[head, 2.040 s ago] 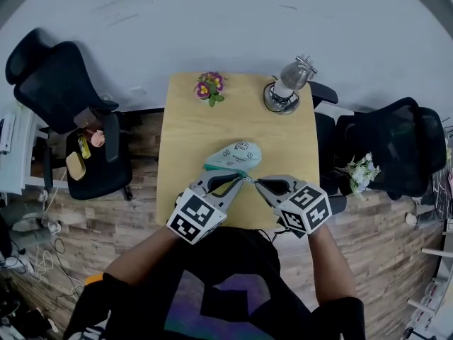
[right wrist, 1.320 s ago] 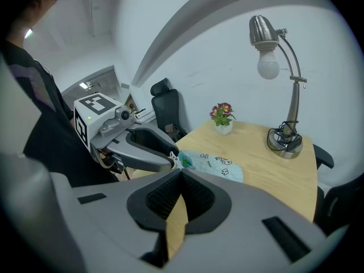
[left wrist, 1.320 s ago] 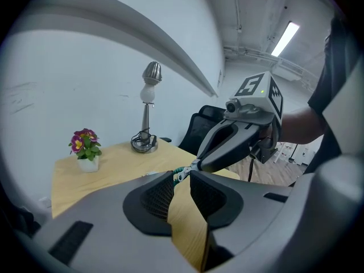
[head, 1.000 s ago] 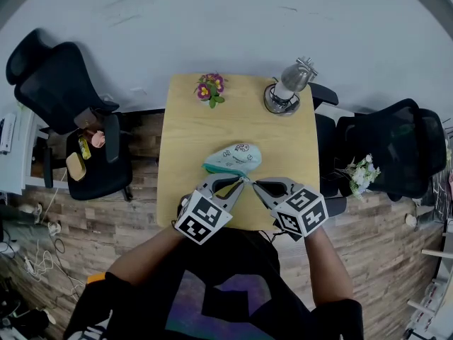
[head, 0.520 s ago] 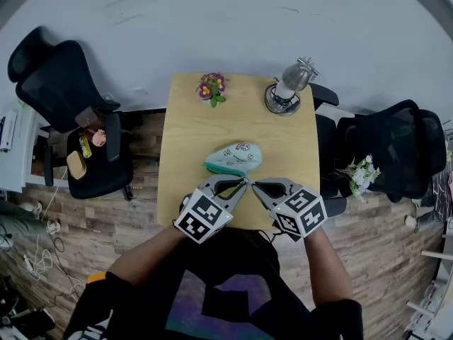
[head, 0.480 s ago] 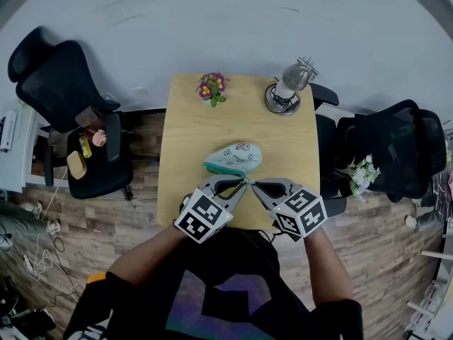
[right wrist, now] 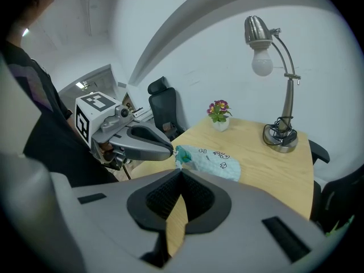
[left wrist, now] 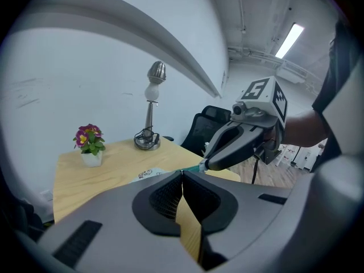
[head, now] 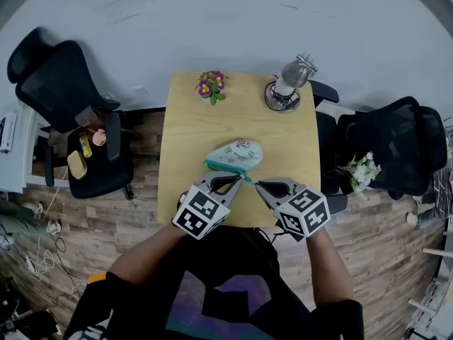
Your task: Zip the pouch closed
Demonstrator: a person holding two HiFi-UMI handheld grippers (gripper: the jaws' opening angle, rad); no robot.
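A pale mint pouch [head: 237, 153] with small prints and a teal zip edge lies on the wooden table [head: 191, 122], near its front edge. My left gripper [head: 243, 178] is shut, its tips at the pouch's teal near corner [right wrist: 181, 152]; it seems to pinch that corner. My right gripper [head: 257, 185] is shut just right of that corner, with nothing visible between its jaws. In the left gripper view the right gripper's [left wrist: 206, 164] tip sits beside a teal bit of the pouch [left wrist: 149, 175]. The zip itself is too small to read.
A small potted flower [head: 209, 87] and a silver desk lamp [head: 287, 91] stand at the table's far edge. Black office chairs stand to the left [head: 67, 105] and right [head: 396, 144]. The floor around is wood planks.
The two gripper tips met at the pouch's corner before; now the right tip stands slightly to the right of it. The pouch has shifted a little.
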